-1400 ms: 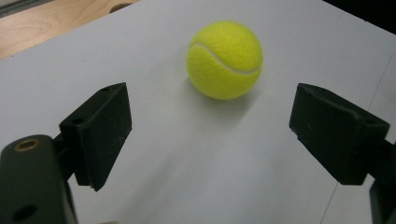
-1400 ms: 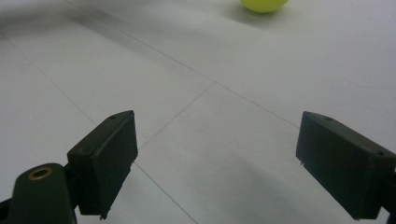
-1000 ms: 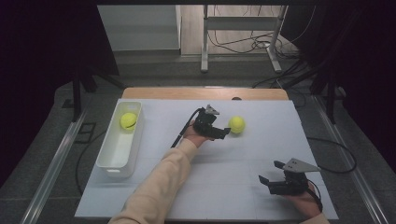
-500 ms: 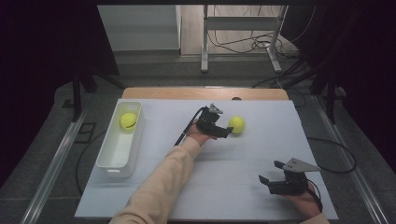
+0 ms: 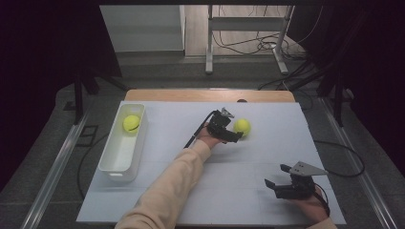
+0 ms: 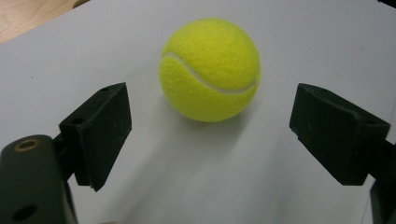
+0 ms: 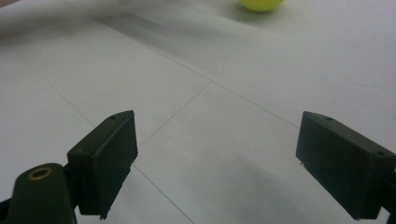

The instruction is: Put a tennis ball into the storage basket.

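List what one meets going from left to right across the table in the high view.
White bin with a tennis ball inside → left gripper → second tennis ball on the table → right gripper.

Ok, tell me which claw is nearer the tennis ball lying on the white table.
Left. The left claw stands open right beside the tennis ball, jaws not yet around it. The right claw sits open near the table's front edge, well away.

Bare table [image 5: 172, 119] btwn white bin [image 5: 107, 162] & tennis ball [image 5: 242, 126]; only the sleeve [image 5: 167, 191] crosses it.
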`<state>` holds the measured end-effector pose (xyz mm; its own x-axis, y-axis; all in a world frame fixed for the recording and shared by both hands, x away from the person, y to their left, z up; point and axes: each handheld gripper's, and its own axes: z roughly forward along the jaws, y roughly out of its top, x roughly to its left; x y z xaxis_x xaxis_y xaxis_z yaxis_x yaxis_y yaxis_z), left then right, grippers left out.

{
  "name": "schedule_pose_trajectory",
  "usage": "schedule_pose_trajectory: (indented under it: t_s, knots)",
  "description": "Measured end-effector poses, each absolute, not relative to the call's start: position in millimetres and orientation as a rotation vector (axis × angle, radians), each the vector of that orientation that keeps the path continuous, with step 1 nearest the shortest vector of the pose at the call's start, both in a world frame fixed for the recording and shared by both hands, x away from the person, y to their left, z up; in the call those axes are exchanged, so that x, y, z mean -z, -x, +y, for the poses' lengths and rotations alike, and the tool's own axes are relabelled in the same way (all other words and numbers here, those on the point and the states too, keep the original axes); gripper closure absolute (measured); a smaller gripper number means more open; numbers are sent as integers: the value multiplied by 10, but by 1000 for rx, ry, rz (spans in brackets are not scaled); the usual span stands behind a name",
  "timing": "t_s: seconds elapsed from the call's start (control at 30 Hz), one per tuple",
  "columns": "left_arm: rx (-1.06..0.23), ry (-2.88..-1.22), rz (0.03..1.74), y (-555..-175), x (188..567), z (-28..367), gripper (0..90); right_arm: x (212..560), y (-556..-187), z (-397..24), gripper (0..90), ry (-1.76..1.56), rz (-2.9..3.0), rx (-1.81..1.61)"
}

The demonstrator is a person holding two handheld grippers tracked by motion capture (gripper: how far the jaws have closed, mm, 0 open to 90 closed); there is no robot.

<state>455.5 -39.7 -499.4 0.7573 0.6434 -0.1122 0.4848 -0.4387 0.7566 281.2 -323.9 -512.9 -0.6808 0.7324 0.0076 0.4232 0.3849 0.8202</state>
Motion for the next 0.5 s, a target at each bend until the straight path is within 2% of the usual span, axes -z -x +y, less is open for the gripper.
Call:
schedule_pose_trajectory:
  t_s: [0.5]
  knots:
    - [-255,-2158,845,-4656,5074,-560,134,5134,-2818,-3240,132,-1003,2298,-1200]
